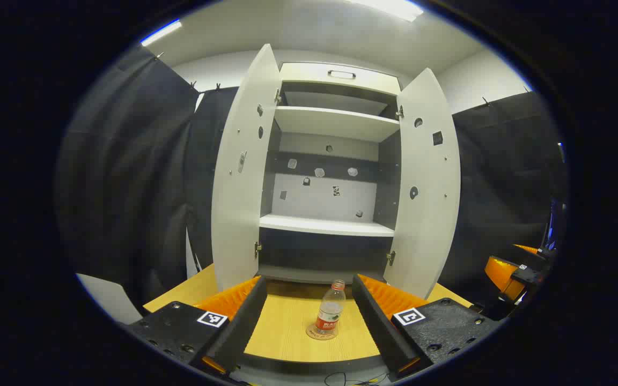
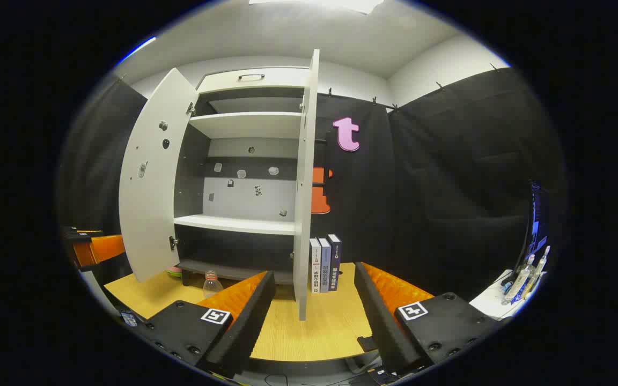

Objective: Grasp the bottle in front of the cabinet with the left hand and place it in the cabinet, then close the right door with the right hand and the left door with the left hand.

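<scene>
Both grippers, left [image 1: 307,305] and right [image 2: 314,300], gape wide holding nothing, bottle [image 1: 330,312] upright before the open cabinet [image 1: 336,123].

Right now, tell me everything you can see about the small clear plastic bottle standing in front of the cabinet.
The small clear plastic bottle stands upright on a round coaster on the yellow wooden tabletop, just in front of the open white cabinet. It has a pale cap, a see-through upper body and a red and white label around its lower half. In the left gripper view it sits ahead between the open left gripper fingers, untouched. The right gripper view shows its top.
</scene>
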Motion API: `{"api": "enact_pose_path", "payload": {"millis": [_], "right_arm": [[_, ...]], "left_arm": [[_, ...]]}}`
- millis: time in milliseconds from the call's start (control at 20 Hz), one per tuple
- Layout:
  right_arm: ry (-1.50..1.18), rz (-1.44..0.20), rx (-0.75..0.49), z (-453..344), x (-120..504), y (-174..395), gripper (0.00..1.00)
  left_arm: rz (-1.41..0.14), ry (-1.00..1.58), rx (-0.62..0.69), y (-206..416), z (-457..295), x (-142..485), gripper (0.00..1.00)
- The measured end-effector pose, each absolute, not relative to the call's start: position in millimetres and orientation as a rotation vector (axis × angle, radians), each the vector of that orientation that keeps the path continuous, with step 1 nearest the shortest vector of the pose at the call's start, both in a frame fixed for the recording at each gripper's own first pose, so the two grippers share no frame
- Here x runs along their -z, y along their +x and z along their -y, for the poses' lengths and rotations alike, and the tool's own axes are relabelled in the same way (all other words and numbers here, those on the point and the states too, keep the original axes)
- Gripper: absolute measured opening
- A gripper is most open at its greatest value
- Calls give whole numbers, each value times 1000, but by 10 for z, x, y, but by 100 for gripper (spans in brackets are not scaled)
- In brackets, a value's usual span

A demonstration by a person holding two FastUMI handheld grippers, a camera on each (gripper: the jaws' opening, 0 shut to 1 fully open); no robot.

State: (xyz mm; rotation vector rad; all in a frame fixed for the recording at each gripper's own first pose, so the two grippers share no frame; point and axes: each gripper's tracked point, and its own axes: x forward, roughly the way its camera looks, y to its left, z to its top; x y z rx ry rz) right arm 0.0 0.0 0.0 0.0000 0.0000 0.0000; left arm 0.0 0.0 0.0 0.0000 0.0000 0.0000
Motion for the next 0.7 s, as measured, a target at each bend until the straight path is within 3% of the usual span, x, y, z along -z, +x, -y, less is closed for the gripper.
{"api": "enact_pose_path", "payload": {"millis": [450, 700], "right_arm": [[12, -22, -99, 182, 66, 183, 97], [27, -6, -81, 314, -14, 247, 97]], "left_arm": [[-14, 31, -96, -90, 355, 81, 97], [-8, 29, -82, -11, 458, 27, 96]]}}
